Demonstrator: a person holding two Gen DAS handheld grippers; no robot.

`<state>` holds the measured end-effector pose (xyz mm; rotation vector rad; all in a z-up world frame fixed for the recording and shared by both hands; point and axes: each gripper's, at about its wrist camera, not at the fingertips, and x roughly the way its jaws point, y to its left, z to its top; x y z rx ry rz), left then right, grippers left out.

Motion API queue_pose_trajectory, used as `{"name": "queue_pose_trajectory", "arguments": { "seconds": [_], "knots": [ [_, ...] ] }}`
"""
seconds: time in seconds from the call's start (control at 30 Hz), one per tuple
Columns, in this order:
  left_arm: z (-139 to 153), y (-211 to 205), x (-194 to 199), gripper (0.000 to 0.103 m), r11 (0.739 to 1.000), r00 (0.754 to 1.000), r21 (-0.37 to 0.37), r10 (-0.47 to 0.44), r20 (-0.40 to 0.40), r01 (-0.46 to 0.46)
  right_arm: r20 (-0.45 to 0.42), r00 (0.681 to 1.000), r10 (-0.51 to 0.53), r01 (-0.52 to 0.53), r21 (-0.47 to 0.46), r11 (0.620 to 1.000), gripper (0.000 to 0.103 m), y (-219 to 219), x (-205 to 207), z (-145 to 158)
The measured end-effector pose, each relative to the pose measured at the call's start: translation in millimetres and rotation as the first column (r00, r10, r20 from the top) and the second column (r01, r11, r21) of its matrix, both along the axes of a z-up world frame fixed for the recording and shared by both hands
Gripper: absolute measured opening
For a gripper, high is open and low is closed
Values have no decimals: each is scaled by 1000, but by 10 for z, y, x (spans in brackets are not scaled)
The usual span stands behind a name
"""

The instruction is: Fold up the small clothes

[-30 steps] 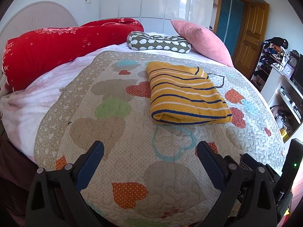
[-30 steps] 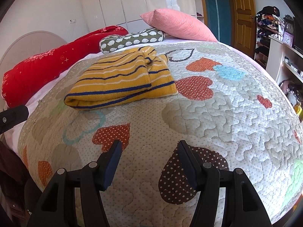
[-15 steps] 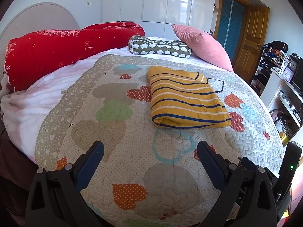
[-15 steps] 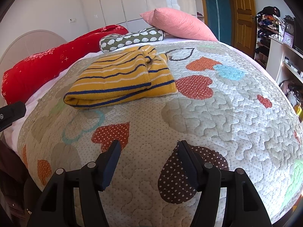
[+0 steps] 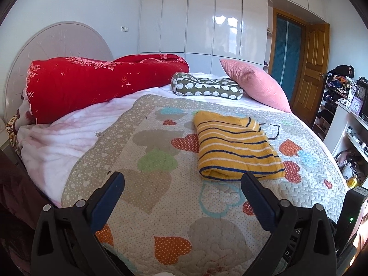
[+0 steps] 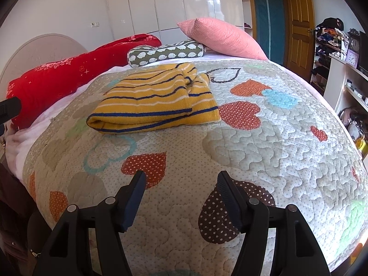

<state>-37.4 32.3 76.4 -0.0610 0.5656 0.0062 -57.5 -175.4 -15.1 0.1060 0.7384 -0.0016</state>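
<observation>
A yellow knit garment with navy and white stripes (image 5: pixel 234 147) lies folded into a neat rectangle on the heart-patterned quilt (image 5: pixel 161 184). It also shows in the right wrist view (image 6: pixel 156 101). My left gripper (image 5: pixel 182 184) is open and empty, held above the quilt's near end, well short of the garment. My right gripper (image 6: pixel 181 181) is open and empty, also back from the garment, over the quilt (image 6: pixel 264 151).
A red duvet roll (image 5: pixel 92 87), a green sheep-print bolster (image 5: pixel 207 88) and a pink pillow (image 5: pixel 255 85) lie at the bed's head. A white shelf unit with clocks and clutter (image 5: pixel 349 119) stands right of the bed, by a wooden door (image 5: pixel 310 69).
Both grippers have drawn back and tilted up a little, so the garment sits lower and farther in both views. The garment has not moved. Both grippers stay open.
</observation>
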Motion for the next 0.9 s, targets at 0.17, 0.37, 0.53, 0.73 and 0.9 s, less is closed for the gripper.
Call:
{"name": "queue_pose_trajectory", "arguments": {
  "seconds": [0.17, 0.37, 0.53, 0.73, 0.9],
  "knots": [
    [77, 3, -87, 103, 1000, 999, 14, 2, 43, -3, 27, 1000, 17, -17, -16, 1000, 72, 33, -38, 65],
    [122, -11, -208, 103, 998, 993, 51, 38, 110, -44, 116, 992, 48, -36, -110, 993, 88, 124, -108, 278],
    [106, -76, -214, 103, 995, 994, 98, 17, 106, -28, 211, 976, 47, -9, -174, 985, 97, 172, -183, 468],
    [-79, -73, -67, 103, 998, 1000, 63, -20, 3, 20, 160, 986, 51, -14, -227, 974, 98, 200, -49, 417],
    [-305, 15, 61, 103, 999, 996, 24, -21, -88, 23, 64, 997, 52, -37, -211, 977, 98, 223, 155, 275]
  ]
}}
